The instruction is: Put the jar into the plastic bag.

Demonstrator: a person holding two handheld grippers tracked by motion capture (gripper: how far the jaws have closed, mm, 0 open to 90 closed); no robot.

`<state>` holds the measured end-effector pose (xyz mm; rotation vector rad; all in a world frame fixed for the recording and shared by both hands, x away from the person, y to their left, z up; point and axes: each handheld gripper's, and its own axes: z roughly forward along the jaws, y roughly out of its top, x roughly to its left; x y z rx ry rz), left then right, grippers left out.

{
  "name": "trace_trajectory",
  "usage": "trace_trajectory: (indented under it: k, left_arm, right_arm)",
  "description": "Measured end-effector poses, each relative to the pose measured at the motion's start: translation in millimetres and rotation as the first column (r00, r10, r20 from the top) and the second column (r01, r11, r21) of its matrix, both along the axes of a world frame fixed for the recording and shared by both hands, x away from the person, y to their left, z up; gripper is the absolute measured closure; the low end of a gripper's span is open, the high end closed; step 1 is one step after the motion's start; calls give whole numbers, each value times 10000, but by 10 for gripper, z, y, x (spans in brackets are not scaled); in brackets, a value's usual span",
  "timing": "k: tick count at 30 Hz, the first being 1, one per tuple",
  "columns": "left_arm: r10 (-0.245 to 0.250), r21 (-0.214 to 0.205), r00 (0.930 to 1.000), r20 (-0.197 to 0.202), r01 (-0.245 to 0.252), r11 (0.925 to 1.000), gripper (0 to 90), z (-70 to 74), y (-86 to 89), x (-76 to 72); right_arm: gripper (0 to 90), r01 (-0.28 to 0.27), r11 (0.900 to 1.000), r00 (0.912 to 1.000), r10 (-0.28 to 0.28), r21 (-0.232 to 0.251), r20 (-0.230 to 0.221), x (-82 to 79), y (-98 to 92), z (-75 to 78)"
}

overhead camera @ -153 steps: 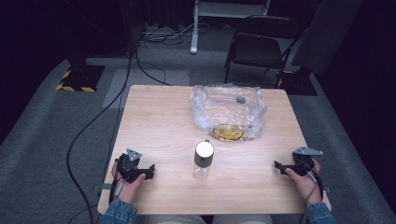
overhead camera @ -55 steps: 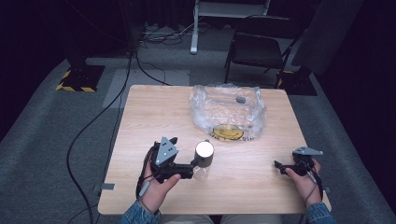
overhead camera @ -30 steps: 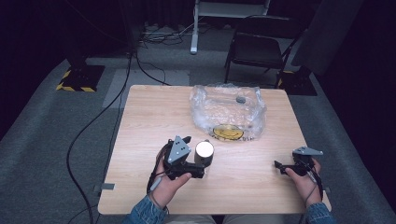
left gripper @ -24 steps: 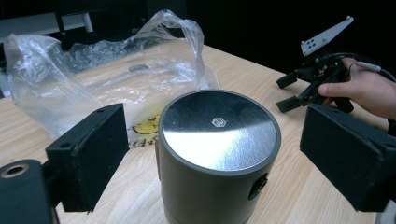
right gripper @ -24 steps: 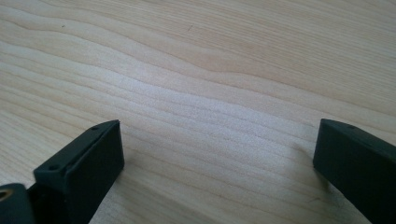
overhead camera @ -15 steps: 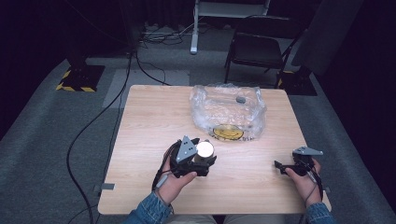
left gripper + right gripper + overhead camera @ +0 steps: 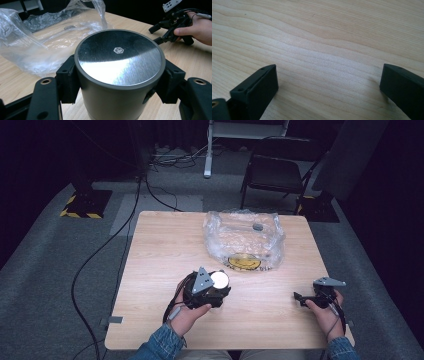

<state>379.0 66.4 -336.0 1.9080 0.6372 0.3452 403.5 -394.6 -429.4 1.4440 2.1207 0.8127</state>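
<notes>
A grey metal bottle with a shiny flat lid stands upright on the wooden table, near the front middle. My left gripper has just been closing and now has its two black pads pressed against the bottle's sides just under the lid. My right gripper rests low over the table at the front right; its jaws stand wide apart over bare wood with nothing between them. It also appears far off as the right gripper in a hand.
A crumpled clear plastic bag lies behind the bottle, with a yellow round label and a small grey thing inside. A black folding chair and cables on the floor lie beyond the table.
The left hand has come in from the front left to the bottle, and its jaws have closed around the bottle. The right hand has stayed still.
</notes>
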Motion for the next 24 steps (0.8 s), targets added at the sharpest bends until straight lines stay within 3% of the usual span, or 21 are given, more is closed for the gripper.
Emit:
trace_trajectory:
  k: [7, 24]
  left_arm:
    - [24, 155, 9998, -184, -21, 9999, 324, 45, -24, 13]
    - [-8, 74, 9998, -177, 9, 10000, 324, 375, -66, 164]
  right_arm:
    - [16, 0, 10000, 10000, 0, 0, -1, 0, 0, 0]
    - [17, 3, 10000, 10000, -3, 1, -1, 0, 0, 0]
